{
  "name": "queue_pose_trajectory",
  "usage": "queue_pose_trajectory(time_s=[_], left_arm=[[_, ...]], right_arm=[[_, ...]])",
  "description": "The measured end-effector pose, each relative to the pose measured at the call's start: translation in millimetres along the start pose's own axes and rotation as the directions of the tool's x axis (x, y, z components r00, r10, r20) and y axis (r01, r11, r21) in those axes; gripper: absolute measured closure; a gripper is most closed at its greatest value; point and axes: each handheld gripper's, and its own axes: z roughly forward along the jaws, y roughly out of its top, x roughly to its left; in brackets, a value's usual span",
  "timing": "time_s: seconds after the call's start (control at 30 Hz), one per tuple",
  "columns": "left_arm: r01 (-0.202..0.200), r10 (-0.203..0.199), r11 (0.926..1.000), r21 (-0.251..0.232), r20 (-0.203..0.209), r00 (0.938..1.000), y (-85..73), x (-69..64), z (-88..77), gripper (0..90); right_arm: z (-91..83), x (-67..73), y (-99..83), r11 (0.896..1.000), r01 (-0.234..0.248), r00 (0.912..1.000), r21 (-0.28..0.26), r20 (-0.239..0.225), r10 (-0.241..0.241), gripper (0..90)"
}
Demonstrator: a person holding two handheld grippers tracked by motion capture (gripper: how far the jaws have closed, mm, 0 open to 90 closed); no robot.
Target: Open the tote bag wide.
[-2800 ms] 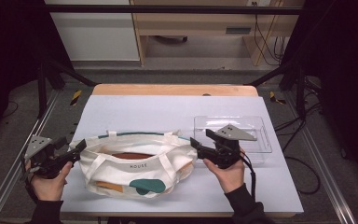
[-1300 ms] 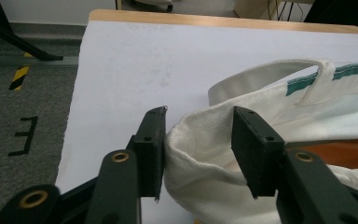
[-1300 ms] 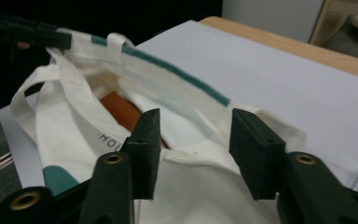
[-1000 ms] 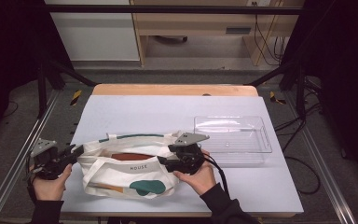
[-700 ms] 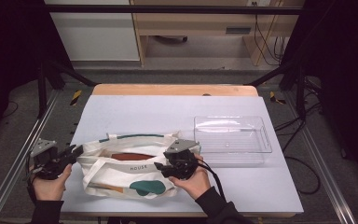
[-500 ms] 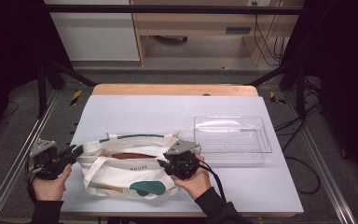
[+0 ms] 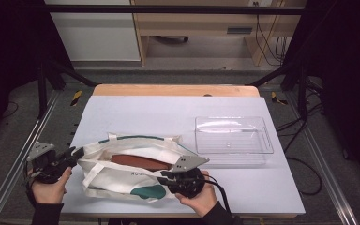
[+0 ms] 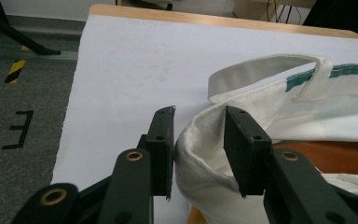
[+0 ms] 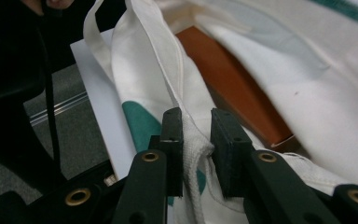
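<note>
I keep the left claw (image 7: 77, 152) clamped on the left end of the tote bag's (image 7: 136, 185) rim so the mouth stays open on the bench (image 7: 168, 112), near its front edge, with the brown box (image 7: 138, 162) lying inside. My right claw (image 7: 161, 179) has just been closing and now pinches the near rim by the strap, I think to spread the opening. Earlier it hung beside the clear tray (image 7: 232, 140); now it is at the bag's front, while my left hand has stayed in place.
</note>
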Motion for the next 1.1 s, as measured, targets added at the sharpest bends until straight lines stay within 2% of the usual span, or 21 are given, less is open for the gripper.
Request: queue_pose_trajectory(time_s=[0.1,0.23,0.37,0.47,0.5,0.53,0.57,0.7,0.77,0.83,0.93,1.0,1.1], left_arm=[[-0.013,0.013,0.9999,0.003,-0.002,0.9999,-0.8,-2.0,0.0,62.0],[-0.013,0.013,0.9998,-0.016,-0.001,0.9999,-0.4,-3.0,-1.2,57.1],[0.004,-0.004,0.9969,-0.079,0.009,1.0000,5.3,-2.2,-13.0,47.1],[-0.014,0.014,0.9895,-0.144,-0.001,0.9999,13.4,-6.5,-28.2,44.9],[-0.014,0.014,0.9895,-0.144,-0.001,0.9999,13.4,-6.5,-28.2,44.9],[-0.019,0.020,0.9839,-0.178,0.005,0.9998,17.4,-11.1,-36.3,46.2],[-0.021,0.025,0.9827,-0.184,0.018,0.9995,18.7,-14.2,-38.5,49.6],[-0.065,0.076,0.9871,-0.146,0.068,0.9948,22.2,-34.1,-31.8,60.8],[-0.100,0.111,0.9875,-0.121,0.086,0.9901,22.9,-46.8,-23.4,65.8],[-0.146,0.154,0.9856,-0.085,0.099,0.9830,21.6,-57.5,-13.2,70.4],[-0.206,0.208,0.9782,-0.025,0.097,0.9733,13.8,-66.3,0.4,76.8],[-0.219,0.217,0.9756,0.012,0.100,0.9711,8.5,-65.6,5.5,79.6],[-0.218,0.212,0.9750,0.045,0.109,0.9712,1.2,-61.3,6.5,81.8]], right_arm=[[3.0,4.1,-11.6,1.000,-0.004,1.0000,0.010,-0.006,0.004,75.0],[6.2,0.9,-18.5,0.999,-0.036,0.9993,0.005,0.000,0.036,71.9],[1.3,-0.6,-14.9,0.998,-0.052,0.9986,-0.025,-0.015,0.052,61.2],[-6.8,-0.8,-9.0,0.996,-0.067,0.9974,-0.056,-0.028,0.066,51.2],[-10.6,-0.8,-6.6,0.995,-0.071,0.9971,-0.064,-0.031,0.069,50.9],[-15.1,-0.9,-4.4,0.994,-0.074,0.9970,-0.082,-0.028,0.072,51.4],[-20.0,-1.3,-2.0,0.992,-0.074,0.9971,-0.097,-0.021,0.073,53.9],[-34.4,-11.0,6.3,0.990,-0.069,0.9941,-0.123,0.075,0.079,69.5],[-33.3,-18.3,6.8,0.992,-0.072,0.9885,-0.106,0.125,0.085,77.4],[-26.4,-25.3,4.5,0.993,-0.088,0.9845,-0.077,0.145,0.099,82.7],[-13.4,-29.7,-3.0,0.994,-0.105,0.9838,-0.022,0.144,0.107,87.6],[-8.0,-29.1,-6.9,0.994,-0.113,0.9854,0.001,0.128,0.112,88.3],[-5.2,-25.1,-9.7,0.994,-0.106,0.9880,0.020,0.115,0.103,88.3]])
